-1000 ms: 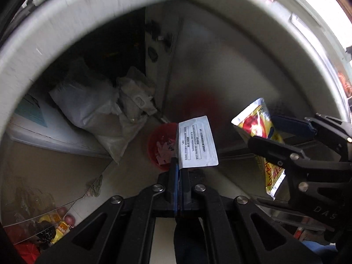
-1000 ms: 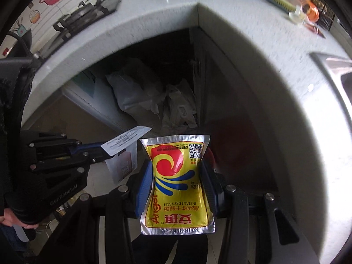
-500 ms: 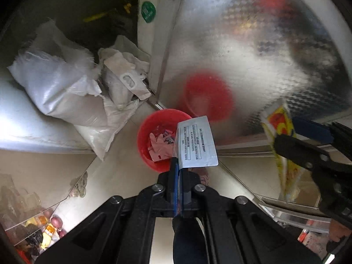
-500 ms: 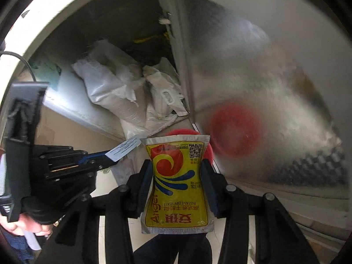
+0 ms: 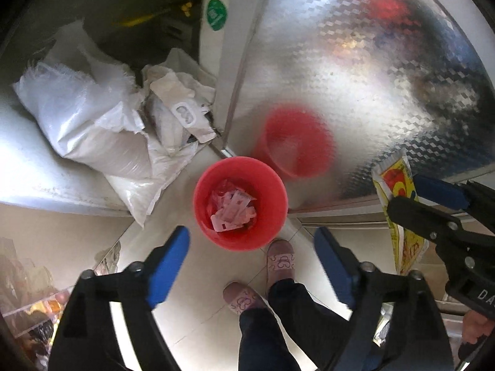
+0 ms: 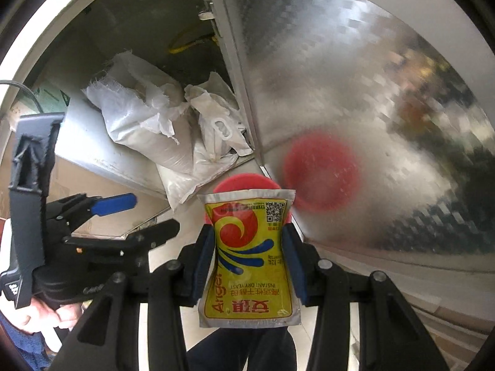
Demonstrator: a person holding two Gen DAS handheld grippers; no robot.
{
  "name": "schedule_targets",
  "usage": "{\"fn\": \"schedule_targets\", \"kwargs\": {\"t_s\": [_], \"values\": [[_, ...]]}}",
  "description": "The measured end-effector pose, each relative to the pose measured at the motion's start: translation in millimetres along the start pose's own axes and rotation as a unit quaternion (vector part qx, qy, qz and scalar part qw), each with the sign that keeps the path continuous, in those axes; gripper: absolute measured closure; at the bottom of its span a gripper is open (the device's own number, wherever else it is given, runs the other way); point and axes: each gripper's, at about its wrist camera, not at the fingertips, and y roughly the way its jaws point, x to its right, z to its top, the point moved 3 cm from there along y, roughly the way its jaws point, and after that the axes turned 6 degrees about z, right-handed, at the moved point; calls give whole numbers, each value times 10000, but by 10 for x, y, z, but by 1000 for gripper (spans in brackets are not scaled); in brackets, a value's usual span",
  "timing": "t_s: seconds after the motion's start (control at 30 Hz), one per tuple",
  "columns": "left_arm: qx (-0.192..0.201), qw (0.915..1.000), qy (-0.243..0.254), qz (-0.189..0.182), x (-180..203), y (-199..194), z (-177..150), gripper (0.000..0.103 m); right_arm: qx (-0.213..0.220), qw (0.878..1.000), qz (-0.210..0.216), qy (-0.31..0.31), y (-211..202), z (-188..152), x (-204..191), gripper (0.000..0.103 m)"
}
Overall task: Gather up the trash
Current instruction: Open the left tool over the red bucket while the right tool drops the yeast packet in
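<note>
- Your left gripper [image 5: 252,249] has just opened, nothing between jaws; white label gone, presumably into the red bin [image 5: 240,204].
- Right gripper [image 6: 249,259] clamps yeast packet [image 6: 249,266]; drop next.

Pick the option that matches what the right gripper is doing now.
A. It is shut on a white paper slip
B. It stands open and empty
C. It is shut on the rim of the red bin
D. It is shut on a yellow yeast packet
D: in the right wrist view the right gripper has both blue pads pressed against the sides of the yellow yeast packet, held above the red bin.
</note>
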Motion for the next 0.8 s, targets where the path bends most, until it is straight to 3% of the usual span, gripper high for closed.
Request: {"fn": "schedule_targets", "kwargs": {"t_s": [0.13,0.27,0.8], "values": [[-68,9996,25,279,-60,34,-48,12,-35,9998,47,-166,86,41,-48,61],[-257,9980,-17,577,-161,146,-110,12,-156,9994,66,-306,197,55,-92,61],[-502,9953,-710,435,-438,268,-180,12,-461,9971,92,-593,551,119,-179,60]]}}
